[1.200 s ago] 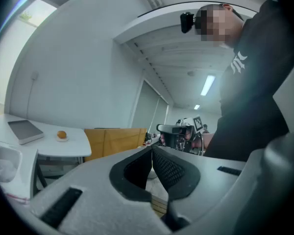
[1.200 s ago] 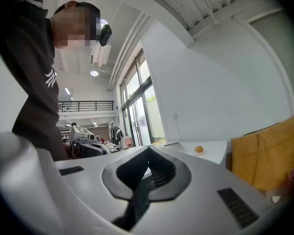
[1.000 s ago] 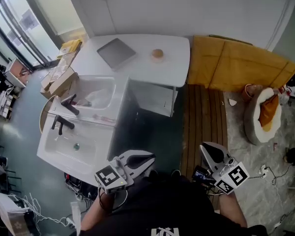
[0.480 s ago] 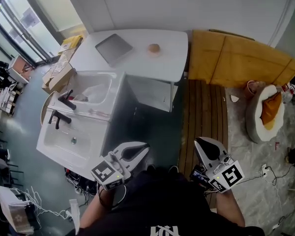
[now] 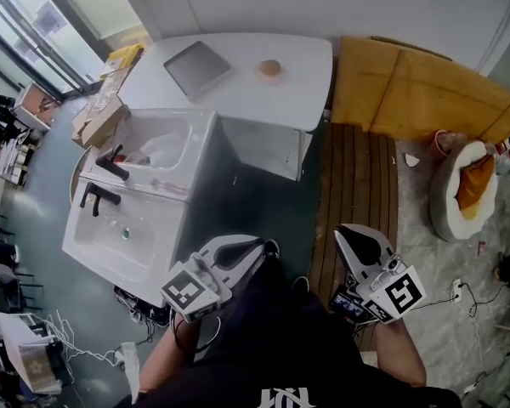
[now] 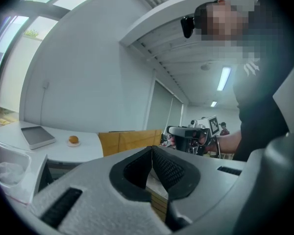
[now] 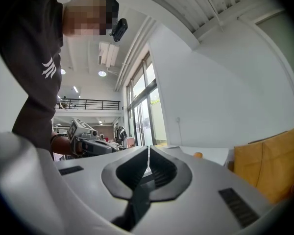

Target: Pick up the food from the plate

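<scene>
Head view: the food (image 5: 270, 68) sits on a plate (image 5: 270, 76) on the far table (image 5: 238, 96), well apart from the left gripper (image 5: 255, 246) and right gripper (image 5: 348, 236), both near.
Left gripper view: jaws together, empty; food far left.
Right gripper view: jaws together, empty; food far, slightly right.

L gripper (image 5: 257, 246), R gripper (image 5: 342, 233): closed, empty.

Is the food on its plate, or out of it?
On its plate: the food sits on the small plate on the white table, with nothing touching it.
</scene>
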Available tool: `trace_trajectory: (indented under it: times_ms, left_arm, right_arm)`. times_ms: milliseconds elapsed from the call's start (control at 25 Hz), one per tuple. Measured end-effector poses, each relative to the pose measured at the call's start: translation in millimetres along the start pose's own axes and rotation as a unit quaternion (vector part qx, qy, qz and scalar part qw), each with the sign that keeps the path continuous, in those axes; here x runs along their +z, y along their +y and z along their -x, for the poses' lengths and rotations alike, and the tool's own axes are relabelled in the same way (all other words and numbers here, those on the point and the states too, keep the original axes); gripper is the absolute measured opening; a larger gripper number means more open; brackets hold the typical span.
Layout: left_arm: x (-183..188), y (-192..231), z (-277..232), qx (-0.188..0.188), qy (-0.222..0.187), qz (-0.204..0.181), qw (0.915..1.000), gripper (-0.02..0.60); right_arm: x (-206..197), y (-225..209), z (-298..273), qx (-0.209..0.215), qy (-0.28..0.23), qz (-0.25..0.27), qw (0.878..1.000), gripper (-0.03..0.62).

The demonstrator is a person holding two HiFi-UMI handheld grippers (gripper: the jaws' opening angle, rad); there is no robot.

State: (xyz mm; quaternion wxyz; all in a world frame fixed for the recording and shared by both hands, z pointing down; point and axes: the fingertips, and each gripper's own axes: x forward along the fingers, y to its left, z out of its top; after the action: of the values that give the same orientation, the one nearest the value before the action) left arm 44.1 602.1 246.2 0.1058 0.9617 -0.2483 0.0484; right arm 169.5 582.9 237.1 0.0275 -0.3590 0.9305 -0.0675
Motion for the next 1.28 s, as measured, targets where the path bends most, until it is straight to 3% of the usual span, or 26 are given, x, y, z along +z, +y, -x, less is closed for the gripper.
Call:
trace_trajectory:
  times_ms: [80, 200, 440, 760, 1280]
  left_arm:
    - [-2, 15, -2, -0.001, 0.002, -0.006, 1.0, 0.005]
    - [3, 41, -8, -0.01, -0.025, 0.011, 0.9996, 0.005]
    - [17, 108, -23, -0.019, -0.04, 0.031, 0.9985, 0.005]
    - [26, 201, -26, -0.02, -0.025, 0.039, 0.9988, 0.005]
    - [43, 274, -55, -0.016, -0.041, 0.057, 0.9974, 0.005]
  right_arm:
    - [-2, -5, -13, -0.004, 0.007, 0.006, 1.0, 0.005]
    - [1, -17, -35, -0.011, 0.011, 0.01, 1.0, 0.005]
    - [3, -53, -90, -0.021, 0.028, 0.002, 0.999, 0.005]
    - [18, -88, -185, -0.02, 0.029, 0.011, 0.999, 0.005]
    - [36, -161, -238, -0.048, 0.009, 0.003, 0.999, 0.005]
